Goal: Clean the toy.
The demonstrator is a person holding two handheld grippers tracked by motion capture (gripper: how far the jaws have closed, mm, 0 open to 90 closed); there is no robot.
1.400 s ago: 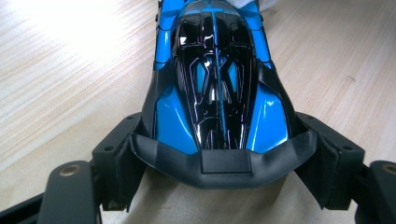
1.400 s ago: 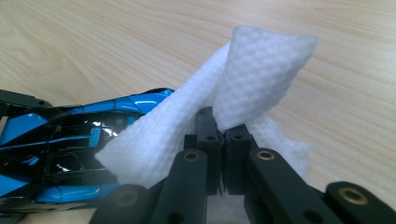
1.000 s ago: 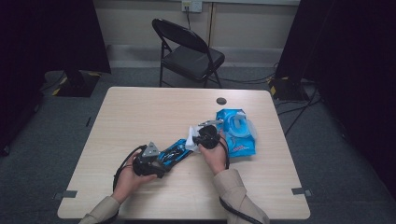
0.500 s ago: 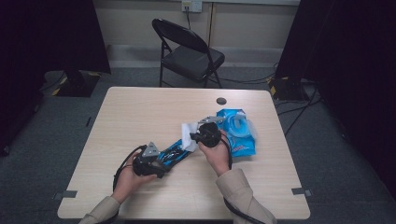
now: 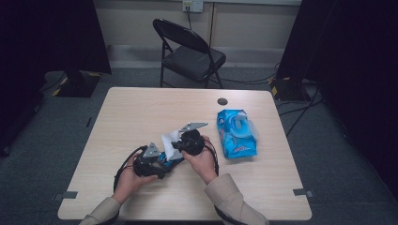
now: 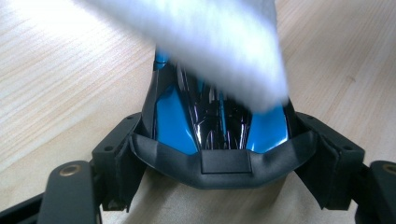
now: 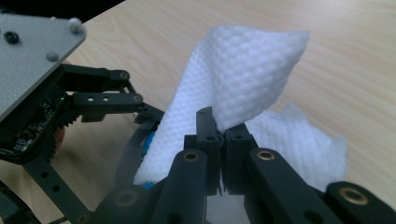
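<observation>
My left gripper [image 5: 162, 164] lies low on the table, shut on a small shiny blue packet [image 6: 175, 116] squeezed between its jaws. A white textured wipe [image 7: 243, 65] rises from that packet. My right gripper [image 7: 223, 131] is shut on the wipe's edge just above the left gripper; seen from above, the right gripper [image 5: 177, 143] holds the wipe [image 5: 170, 139] up and to the right of the left one. The wipe's lower end is hidden behind the jaws.
A larger blue wipes pack [image 5: 237, 133] with an open flap lies on the wooden table [image 5: 141, 112] to the right of both hands. A small dark disc [image 5: 222, 101] sits near the far edge. A black folding chair [image 5: 190, 54] stands beyond the table.
My right gripper has moved left, away from the large blue pack and closer to the left gripper, carrying the white wipe. The left gripper has stayed in place.
</observation>
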